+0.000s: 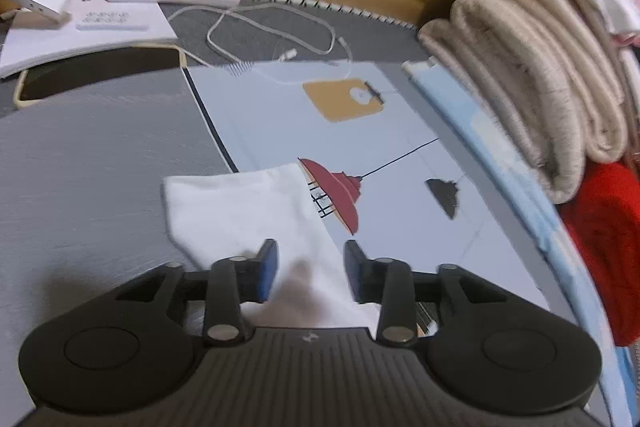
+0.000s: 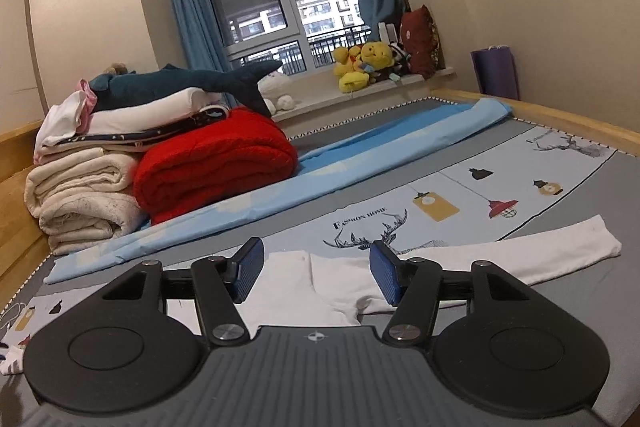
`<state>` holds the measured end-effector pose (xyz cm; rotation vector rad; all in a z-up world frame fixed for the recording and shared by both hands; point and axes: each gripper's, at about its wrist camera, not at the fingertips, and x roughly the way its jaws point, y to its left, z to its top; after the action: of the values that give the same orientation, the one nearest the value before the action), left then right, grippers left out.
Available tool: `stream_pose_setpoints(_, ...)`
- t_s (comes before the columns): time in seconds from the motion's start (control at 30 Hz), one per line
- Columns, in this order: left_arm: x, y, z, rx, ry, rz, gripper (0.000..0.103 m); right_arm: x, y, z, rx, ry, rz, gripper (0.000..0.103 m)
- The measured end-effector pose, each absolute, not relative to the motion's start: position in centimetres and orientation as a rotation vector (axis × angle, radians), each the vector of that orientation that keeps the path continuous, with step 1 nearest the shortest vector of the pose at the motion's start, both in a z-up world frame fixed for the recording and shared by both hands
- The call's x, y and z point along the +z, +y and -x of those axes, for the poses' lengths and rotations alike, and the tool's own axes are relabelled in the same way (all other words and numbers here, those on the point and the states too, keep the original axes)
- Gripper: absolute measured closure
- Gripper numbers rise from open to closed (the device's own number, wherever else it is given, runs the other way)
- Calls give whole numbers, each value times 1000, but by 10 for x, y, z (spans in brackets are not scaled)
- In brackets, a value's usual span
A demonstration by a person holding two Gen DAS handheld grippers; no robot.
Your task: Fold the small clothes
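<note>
Both the left gripper [image 1: 310,269] and right gripper [image 2: 316,273] hover with jaws parted over the flat white garment [image 2: 480,257] on the bed [image 2: 580,183], folded blankets [image 2: 200,163] stacked far left.

A bed [image 2: 560,311] with a grey and pale-blue printed cover carries a flat white garment [image 2: 344,291], a rolled light-blue sheet [image 2: 360,163], a red blanket [image 2: 212,167], folded cream towels [image 2: 80,203], a phone [image 1: 100,75] and a white cable [image 1: 272,39]
</note>
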<state>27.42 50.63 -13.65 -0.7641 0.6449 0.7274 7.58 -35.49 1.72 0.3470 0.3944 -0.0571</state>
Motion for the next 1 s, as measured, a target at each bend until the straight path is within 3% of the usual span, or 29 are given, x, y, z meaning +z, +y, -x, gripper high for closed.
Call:
stream_pose_setpoints(0.17, -146, 507, -308, 833, 702, 735, 24, 15, -350, -85, -44, 419, -330, 43)
stream_pose_setpoints(0.3, -158, 498, -336, 842, 794, 626, 24, 13, -344, -91, -52, 449, -314, 43)
stream_pose_setpoints(0.33, -160, 493, -340, 858, 809, 557, 31, 12, -342, -93, -55, 455, -308, 43)
stream_pose_setpoints(0.37, -161, 489, -342, 877, 825, 489, 55, 12, -341, -95, -58, 464, -302, 43)
stream_pose_setpoints(0.4, -162, 486, -344, 899, 843, 422, 65, 11, -339, -96, -60, 471, -297, 43)
stream_pose_setpoints(0.43, -161, 486, -342, 902, 843, 402, 91, 11, -338, -97, -62, 476, -291, 43)
stream_pose_setpoints(0.47, -159, 488, -339, 901, 843, 417, 98, 11, -336, -97, -64, 479, -286, 43)
stream_pose_setpoints(0.87, -71, 441, -306, 715, 531, 485, 98, 19, -328, -81, -61, 470, -280, 44)
stream_pose_setpoints(0.97, -53, 406, -309, 595, 492, 514, 98, 13, -327, -85, -115, 510, -244, 50)
stream_pose_setpoints(1.0, -47, 390, -312, 551, 476, 509, 98, 8, -326, -92, -138, 547, -227, 58)
